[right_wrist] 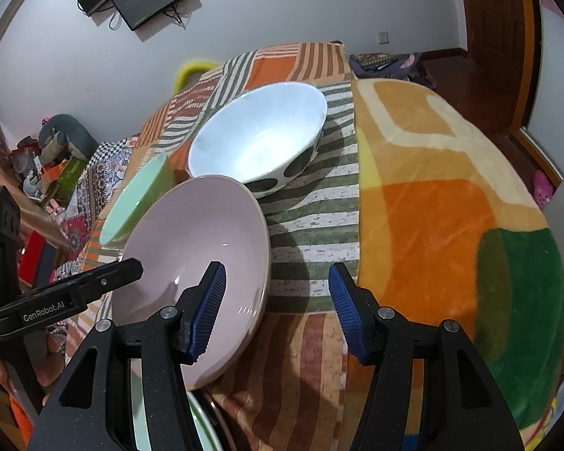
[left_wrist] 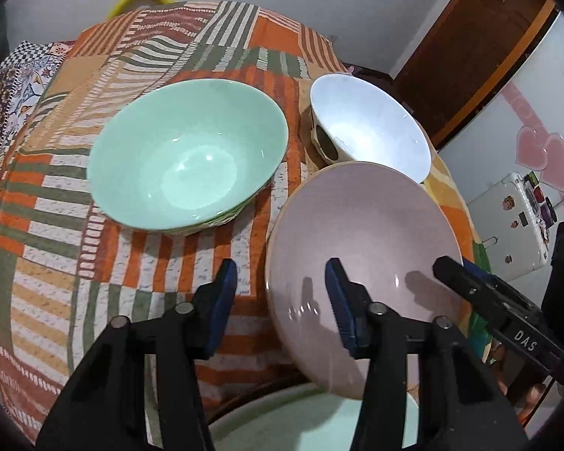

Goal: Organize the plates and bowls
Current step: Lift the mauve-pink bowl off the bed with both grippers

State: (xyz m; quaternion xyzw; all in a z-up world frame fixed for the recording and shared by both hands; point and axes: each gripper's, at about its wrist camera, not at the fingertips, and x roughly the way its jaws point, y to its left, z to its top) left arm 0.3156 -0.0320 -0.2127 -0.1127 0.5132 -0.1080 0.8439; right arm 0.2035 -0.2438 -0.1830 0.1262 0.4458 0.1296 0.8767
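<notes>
Left wrist view: pink bowl (left_wrist: 361,233) glossy, tan-rimmed, tilted; left tongs (left_wrist: 280,300) and right tongs (right_wrist: 276,310) open astride rim.

Left wrist view: a wide mint-green ceramic bowl (left_wrist: 186,154) sits on the quilt-covered surface (left_wrist: 56,255), left of the pale pink ceramic bowl (left_wrist: 361,259). A white bowl with dark spots (left_wrist: 372,127) stands behind the pink one, close beside it; whether they touch is unclear. The pink bowl, tilted, overlaps a pale green plate (left_wrist: 312,417) at the near edge.
</notes>
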